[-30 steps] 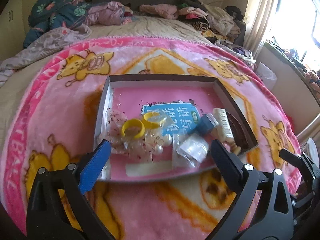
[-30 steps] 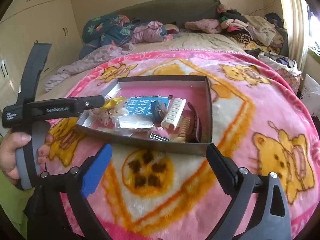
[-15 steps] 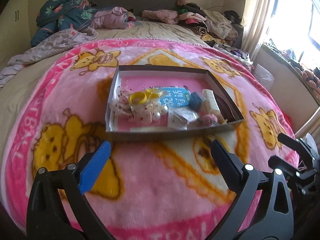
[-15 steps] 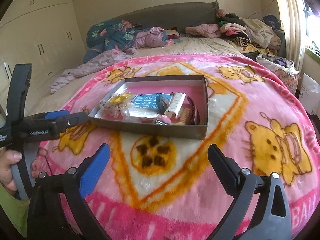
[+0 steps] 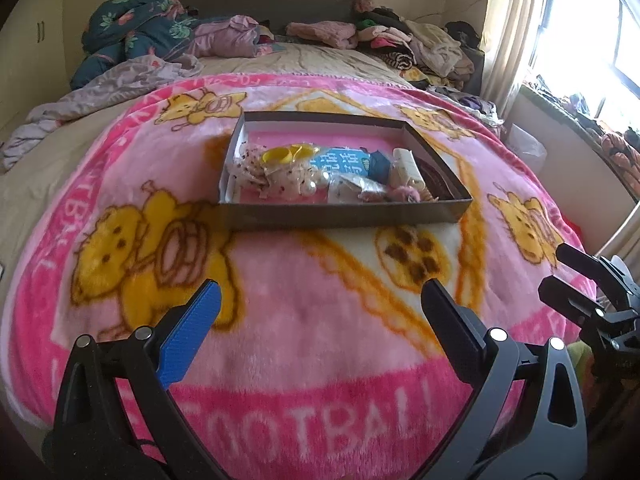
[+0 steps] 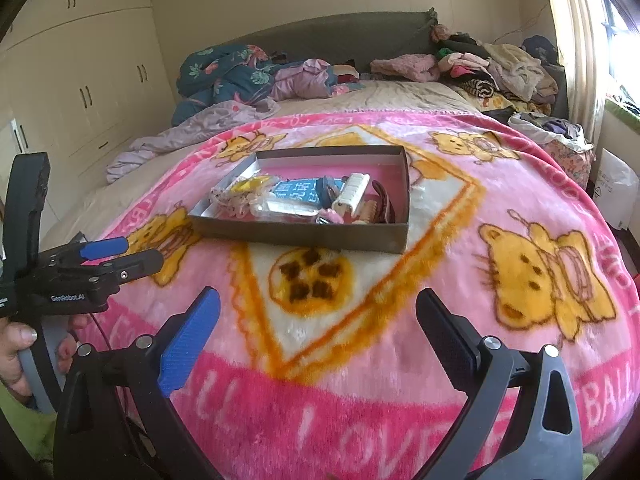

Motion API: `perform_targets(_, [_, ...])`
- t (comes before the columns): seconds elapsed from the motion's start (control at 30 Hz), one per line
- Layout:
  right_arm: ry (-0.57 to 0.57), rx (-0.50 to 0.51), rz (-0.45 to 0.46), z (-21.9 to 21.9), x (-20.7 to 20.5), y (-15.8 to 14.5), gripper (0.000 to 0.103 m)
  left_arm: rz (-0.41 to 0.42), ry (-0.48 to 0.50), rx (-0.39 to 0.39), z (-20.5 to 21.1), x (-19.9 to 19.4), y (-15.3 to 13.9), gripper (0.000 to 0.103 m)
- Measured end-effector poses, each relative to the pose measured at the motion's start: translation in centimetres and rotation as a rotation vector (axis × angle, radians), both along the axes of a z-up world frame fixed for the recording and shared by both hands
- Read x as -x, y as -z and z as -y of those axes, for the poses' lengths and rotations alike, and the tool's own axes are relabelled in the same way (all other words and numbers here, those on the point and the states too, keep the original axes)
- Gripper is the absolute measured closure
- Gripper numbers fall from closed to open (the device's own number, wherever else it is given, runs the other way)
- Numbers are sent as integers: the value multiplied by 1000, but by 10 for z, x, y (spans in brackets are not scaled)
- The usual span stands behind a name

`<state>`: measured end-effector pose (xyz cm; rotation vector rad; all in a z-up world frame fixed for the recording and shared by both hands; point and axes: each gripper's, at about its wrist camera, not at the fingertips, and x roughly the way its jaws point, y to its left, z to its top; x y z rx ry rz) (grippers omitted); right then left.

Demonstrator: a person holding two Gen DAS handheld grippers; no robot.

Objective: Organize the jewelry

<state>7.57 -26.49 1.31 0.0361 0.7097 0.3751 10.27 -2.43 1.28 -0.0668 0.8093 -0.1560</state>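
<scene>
A shallow grey cardboard box (image 5: 344, 213) (image 6: 304, 236) lies on a pink cartoon blanket (image 5: 300, 320) (image 6: 460, 208) on a bed. Inside it I see a yellow ring (image 5: 277, 156), pearly beaded pieces in clear bags (image 5: 288, 179), a blue printed packet (image 5: 340, 162) (image 6: 294, 189), a white comb-like clip (image 6: 352, 193) and a dark band (image 5: 434, 178). My left gripper (image 5: 320, 300) hangs open and empty, well short of the box. My right gripper (image 6: 318, 308) is likewise open and empty over the blanket's front.
Piled clothes (image 5: 404, 44) and a dark floral quilt (image 6: 224, 76) fill the bed's far end. White wardrobes (image 6: 80, 80) stand left, and a curtained window (image 5: 580, 40) is at right. A hand (image 6: 18, 344) holds the left gripper's handle.
Both grippers have drawn back from the box toward the blanket's near edge, so the box looks smaller and farther. Both stay open; the box's contents have not shifted.
</scene>
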Motion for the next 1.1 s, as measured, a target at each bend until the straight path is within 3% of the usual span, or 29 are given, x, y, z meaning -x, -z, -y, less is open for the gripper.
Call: perform_targets(1.1, [3, -3, -8, 1, 22, 2, 5, -2, 3, 15, 5, 33, 4, 9])
